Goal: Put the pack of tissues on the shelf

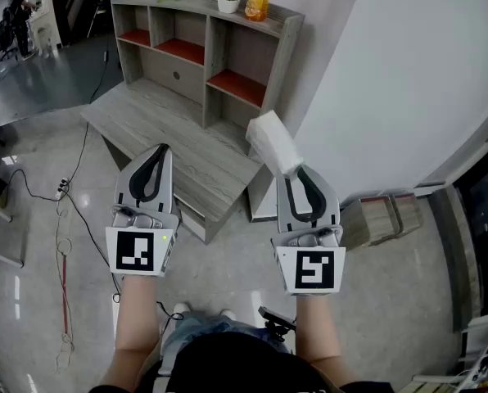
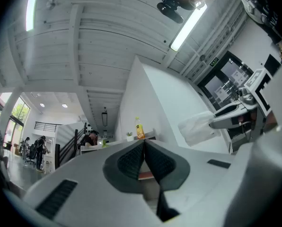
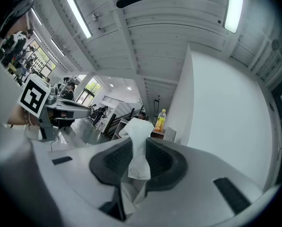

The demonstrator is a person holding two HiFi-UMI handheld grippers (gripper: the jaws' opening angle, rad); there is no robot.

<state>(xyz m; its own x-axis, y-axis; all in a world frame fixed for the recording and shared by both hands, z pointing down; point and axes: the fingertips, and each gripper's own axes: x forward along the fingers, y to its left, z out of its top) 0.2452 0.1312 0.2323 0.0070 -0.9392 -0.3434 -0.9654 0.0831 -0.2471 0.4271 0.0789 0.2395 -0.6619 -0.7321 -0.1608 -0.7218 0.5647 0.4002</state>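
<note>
The white pack of tissues (image 1: 273,142) sticks out ahead of my right gripper (image 1: 297,170), which is shut on its near end; in the right gripper view the pack (image 3: 137,145) is pinched between the dark pads. My left gripper (image 1: 160,151) is shut with nothing in it, its pads pressed together (image 2: 145,148). Both are held up in front of the grey wooden shelf unit (image 1: 203,47) with red-lined compartments, above its low platform (image 1: 174,137). From the left gripper view the pack (image 2: 196,126) shows at the right, in the other gripper.
On the shelf top stand a yellow juice bottle (image 1: 258,1) and a small potted plant (image 1: 228,0). A white wall (image 1: 408,72) rises at the right. Cables and a power strip (image 1: 62,188) lie on the glossy floor at the left. A wooden crate (image 1: 383,218) sits by the wall.
</note>
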